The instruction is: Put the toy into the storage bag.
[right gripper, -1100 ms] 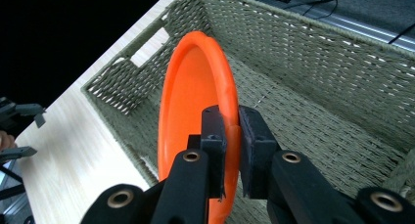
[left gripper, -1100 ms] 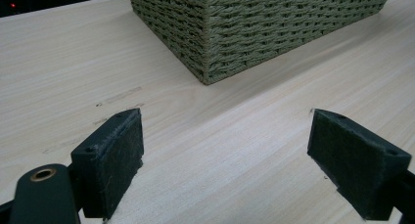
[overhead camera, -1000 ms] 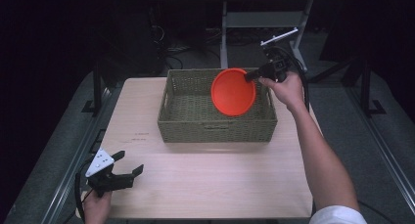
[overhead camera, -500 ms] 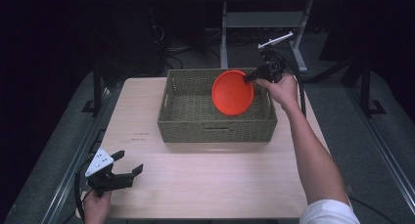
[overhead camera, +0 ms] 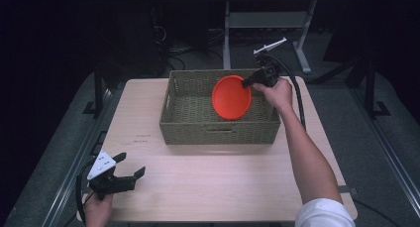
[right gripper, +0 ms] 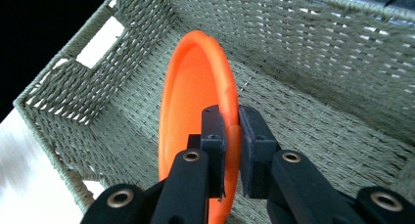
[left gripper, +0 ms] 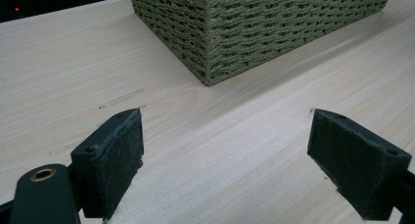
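The right gripper (right gripper: 230, 136) is clamping its black padded jaws on the rim of an orange plate (right gripper: 195, 116), holding it on edge over the inside of the woven basket (right gripper: 318, 87). In the high view the plate (overhead camera: 231, 96) is hanging at about 3 o'clock within the basket (overhead camera: 198, 123), at the table's 12 o'clock side. The left gripper (overhead camera: 130, 175) is resting at 7 o'clock on the table (overhead camera: 223, 177), jaws spread wide with nothing between them.

The table is pale wood grain, standing on dark carpet among metal stands in a dim room.

The left gripper view is showing the felt-like pads (left gripper: 115, 155) and a basket corner (left gripper: 210, 62); the right gripper view is showing the basket's handle slot. The weave is coarse green-grey cord; the plate is smooth and round.
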The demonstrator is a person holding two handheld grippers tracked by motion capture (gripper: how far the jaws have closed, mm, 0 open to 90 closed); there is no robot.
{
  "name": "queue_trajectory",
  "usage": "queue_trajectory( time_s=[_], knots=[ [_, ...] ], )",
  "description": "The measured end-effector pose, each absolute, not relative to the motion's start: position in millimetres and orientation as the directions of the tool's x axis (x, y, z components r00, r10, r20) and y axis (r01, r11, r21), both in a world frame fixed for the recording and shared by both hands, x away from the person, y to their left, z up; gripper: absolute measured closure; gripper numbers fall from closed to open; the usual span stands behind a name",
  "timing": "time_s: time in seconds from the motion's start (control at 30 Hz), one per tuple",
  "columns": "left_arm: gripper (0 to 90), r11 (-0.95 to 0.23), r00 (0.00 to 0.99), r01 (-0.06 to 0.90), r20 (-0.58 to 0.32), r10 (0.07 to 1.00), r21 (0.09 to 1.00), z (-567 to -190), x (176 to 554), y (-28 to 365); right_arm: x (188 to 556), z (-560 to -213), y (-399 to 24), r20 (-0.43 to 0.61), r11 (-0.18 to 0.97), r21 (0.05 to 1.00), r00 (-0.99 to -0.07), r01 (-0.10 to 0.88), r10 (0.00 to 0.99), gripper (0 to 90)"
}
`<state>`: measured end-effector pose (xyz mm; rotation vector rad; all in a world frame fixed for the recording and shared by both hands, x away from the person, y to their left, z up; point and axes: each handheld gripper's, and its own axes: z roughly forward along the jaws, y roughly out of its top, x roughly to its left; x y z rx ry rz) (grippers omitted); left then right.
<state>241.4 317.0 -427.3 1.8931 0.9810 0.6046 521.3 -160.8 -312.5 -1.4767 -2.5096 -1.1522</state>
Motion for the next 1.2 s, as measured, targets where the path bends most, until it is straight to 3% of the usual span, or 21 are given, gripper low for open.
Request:
queue_trajectory(
  time_s=[1.2],
  knots=[
    [12.8,-0.288,0.568,0.388,0.019,0.823,0.875,-428,242,316,529,-363,-166,0.329,0.302,0.465,-0.479,0.832,0.814,81.8]
  ],
)
